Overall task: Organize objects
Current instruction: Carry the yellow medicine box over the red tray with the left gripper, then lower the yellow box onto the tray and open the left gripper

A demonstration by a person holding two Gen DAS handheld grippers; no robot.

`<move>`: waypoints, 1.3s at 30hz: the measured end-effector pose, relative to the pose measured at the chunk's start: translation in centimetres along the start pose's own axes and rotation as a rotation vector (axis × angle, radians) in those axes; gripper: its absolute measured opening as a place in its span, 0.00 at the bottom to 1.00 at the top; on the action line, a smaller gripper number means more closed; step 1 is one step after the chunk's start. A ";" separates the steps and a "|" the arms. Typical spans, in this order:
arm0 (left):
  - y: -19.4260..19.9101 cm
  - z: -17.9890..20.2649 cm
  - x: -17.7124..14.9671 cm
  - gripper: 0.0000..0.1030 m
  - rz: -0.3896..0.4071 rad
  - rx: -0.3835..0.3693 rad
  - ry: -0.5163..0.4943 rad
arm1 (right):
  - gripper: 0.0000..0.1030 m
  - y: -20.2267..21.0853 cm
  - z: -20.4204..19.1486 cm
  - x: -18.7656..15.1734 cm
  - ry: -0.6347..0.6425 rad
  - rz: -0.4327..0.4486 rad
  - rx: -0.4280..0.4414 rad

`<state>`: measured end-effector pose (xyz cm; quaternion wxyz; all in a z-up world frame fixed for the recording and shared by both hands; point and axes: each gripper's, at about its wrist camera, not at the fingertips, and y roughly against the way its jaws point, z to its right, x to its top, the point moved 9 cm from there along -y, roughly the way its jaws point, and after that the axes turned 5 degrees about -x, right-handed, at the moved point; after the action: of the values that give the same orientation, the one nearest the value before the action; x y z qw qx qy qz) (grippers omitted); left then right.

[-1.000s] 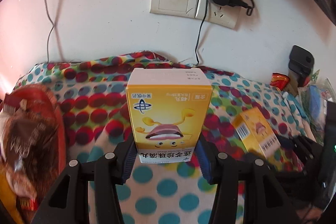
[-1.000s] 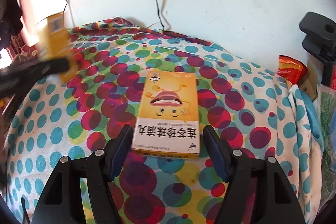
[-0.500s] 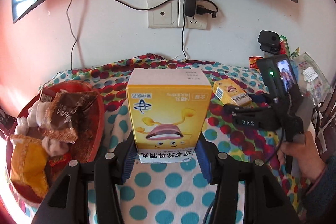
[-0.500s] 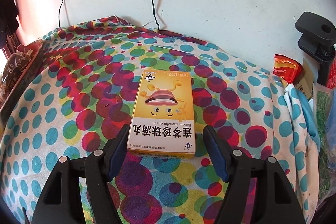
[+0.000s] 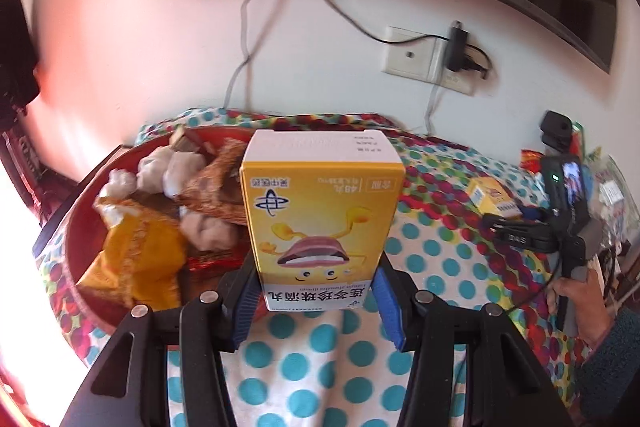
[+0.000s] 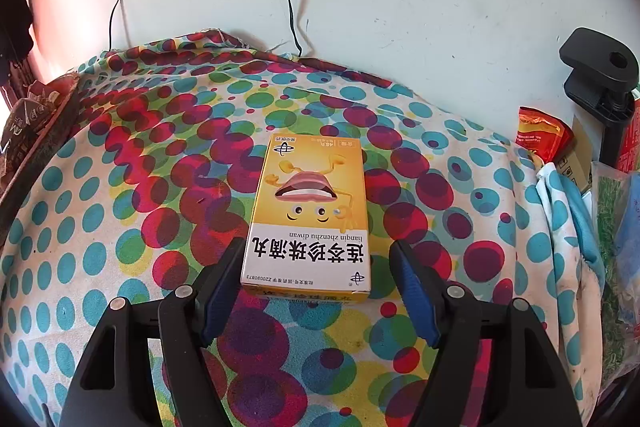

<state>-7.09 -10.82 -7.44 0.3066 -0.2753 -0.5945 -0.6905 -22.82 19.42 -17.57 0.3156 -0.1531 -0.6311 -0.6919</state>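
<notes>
We carry one yellow medicine box clamped in our left gripper beside the red basket, needing a gentle lowering in, while our right gripper, jaws just widening, straddles the second box lying flat on the dotted cloth.

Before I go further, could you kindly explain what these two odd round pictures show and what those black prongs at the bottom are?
No robot here: a person holds a hand-held gripper in each hand, each with a fisheye camera looking along its two fingers. In the left view, the left hand-held gripper clamps a yellow medicine box upright, in front of a red bowl of snack packets. In the right view, the right hand-held gripper straddles a second yellow box lying flat on the dotted cloth; its jaws have just opened and stand clear of the box. The left view also shows that right gripper, held by a hand.
</notes>
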 end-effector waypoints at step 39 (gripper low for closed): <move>-4.8 -10.1 -3.0 0.51 -0.149 0.135 0.132 | 0.73 0.0 0.2 -0.2 0.002 0.004 -0.012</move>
<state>-8.88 -20.05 -14.26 0.3106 -0.1628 -0.6371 -0.6863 -22.67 19.72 -17.67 0.3166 -0.1557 -0.6264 -0.6951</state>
